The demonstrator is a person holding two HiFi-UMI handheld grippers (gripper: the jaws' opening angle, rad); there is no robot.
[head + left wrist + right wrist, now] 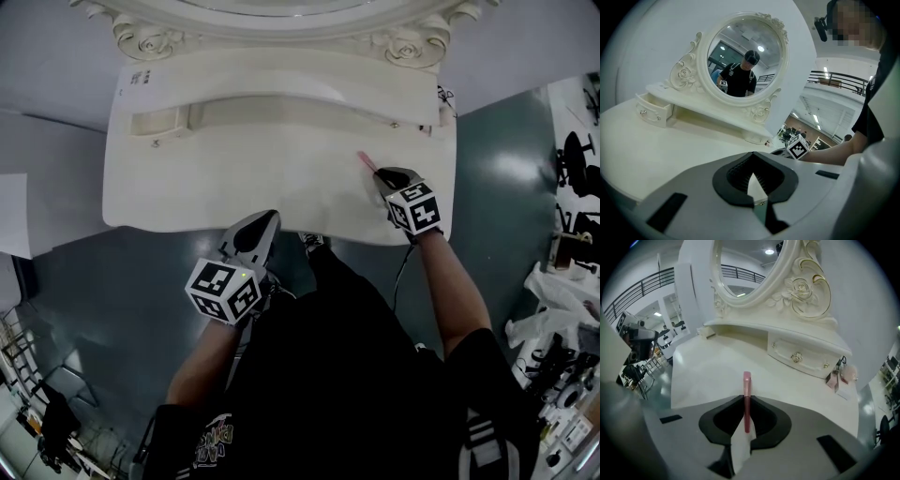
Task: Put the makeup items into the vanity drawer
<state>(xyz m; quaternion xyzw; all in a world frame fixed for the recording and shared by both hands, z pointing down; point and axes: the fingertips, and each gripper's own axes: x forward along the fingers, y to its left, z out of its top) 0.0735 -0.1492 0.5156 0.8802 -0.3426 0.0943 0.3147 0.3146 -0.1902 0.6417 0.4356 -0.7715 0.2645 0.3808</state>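
Observation:
A slim pink makeup stick (746,397) is clamped between the jaws of my right gripper (746,420) and points toward the vanity's shelf. In the head view that gripper (382,175) hovers over the right part of the white vanity top (216,187), with the pink stick (366,162) jutting up-left. The shelf's small left drawer (156,123) stands pulled out; it also shows in the left gripper view (652,110). My left gripper (265,218) hangs at the table's front edge, shut with nothing in it (752,176).
An oval mirror (743,58) with carved roses rises behind the shelf. The right drawer (799,357) with its knobs is closed. A small pink bottle with a tag (843,376) stands at the table's right end. Bags and clutter (562,319) lie on the floor to the right.

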